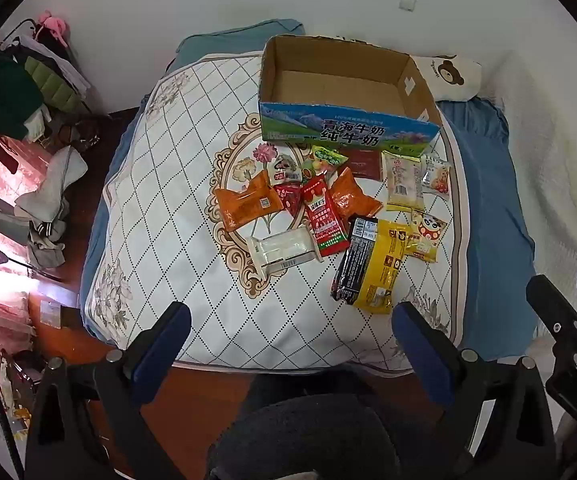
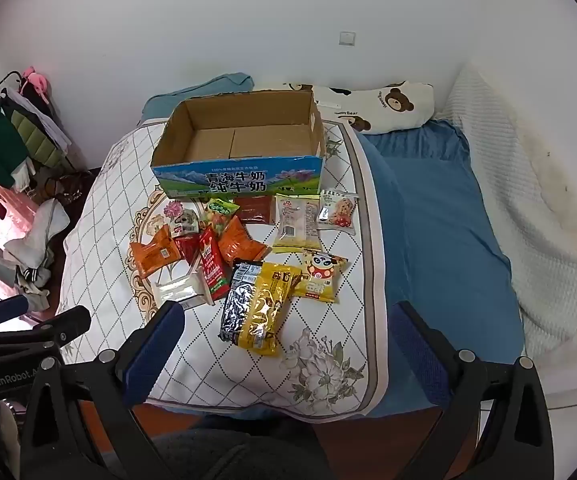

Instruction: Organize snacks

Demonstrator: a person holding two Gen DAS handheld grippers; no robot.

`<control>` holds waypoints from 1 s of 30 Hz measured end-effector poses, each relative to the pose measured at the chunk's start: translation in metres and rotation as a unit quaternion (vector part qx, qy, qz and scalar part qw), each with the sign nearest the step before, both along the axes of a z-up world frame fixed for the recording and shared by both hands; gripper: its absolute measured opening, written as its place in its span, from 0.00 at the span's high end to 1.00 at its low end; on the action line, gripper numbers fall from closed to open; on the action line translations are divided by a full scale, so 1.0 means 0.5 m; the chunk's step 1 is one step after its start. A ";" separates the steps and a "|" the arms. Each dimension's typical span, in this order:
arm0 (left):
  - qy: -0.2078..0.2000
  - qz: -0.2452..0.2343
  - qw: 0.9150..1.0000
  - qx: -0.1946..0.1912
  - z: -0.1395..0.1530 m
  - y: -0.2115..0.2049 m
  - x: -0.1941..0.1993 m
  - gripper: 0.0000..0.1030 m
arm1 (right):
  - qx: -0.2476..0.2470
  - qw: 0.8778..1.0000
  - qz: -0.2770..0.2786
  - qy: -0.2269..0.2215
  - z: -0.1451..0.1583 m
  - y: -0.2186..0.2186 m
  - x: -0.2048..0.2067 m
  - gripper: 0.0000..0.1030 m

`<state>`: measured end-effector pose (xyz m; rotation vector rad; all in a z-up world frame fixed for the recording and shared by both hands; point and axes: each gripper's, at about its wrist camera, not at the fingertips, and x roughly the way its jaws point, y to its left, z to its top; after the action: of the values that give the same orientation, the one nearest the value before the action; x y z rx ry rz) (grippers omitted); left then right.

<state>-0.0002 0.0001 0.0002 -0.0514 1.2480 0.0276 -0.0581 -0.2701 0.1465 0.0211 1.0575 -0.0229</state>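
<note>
So the snacks [image 1: 328, 216] are all dumped in a loose pile mid-frame on the bed [image 1: 160, 216], right in front of the empty milk box [image 1: 344, 92], guessing that's where they go. Both my grippers hang back at the bottom of the frame, left gripper [image 1: 290, 324] and right gripper [image 2: 284, 320] spread wide, holding nothing. The black-and-yellow packet [image 2: 256, 308] is closest to the right one.

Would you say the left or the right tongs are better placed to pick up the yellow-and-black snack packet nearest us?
Probably the right tongs: open, with the yellow-and-black snack packet lying just ahead between their fingers. From the left tongs, it sits off to the right.
</note>
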 end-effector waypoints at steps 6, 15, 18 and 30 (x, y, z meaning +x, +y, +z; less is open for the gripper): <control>-0.001 0.001 1.000 0.004 0.000 0.000 0.000 0.00 | 0.003 1.000 0.001 -0.001 0.004 -0.004 -0.006 0.00; -0.001 0.001 1.000 0.006 0.001 -0.001 0.000 0.00 | 0.003 1.000 0.006 0.002 0.011 -0.007 -0.005 0.00; -0.002 0.001 1.000 0.006 0.001 -0.001 0.000 0.00 | 0.005 1.000 0.006 -0.001 0.012 -0.008 -0.017 0.00; -0.001 -0.003 1.000 0.004 0.026 -0.005 0.000 0.00 | 0.004 1.000 0.006 0.002 0.010 -0.004 -0.018 0.00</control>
<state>0.0000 -0.0021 0.0134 -0.0395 1.2466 0.0269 -0.0673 -0.2720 0.1517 0.0219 1.0621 -0.0085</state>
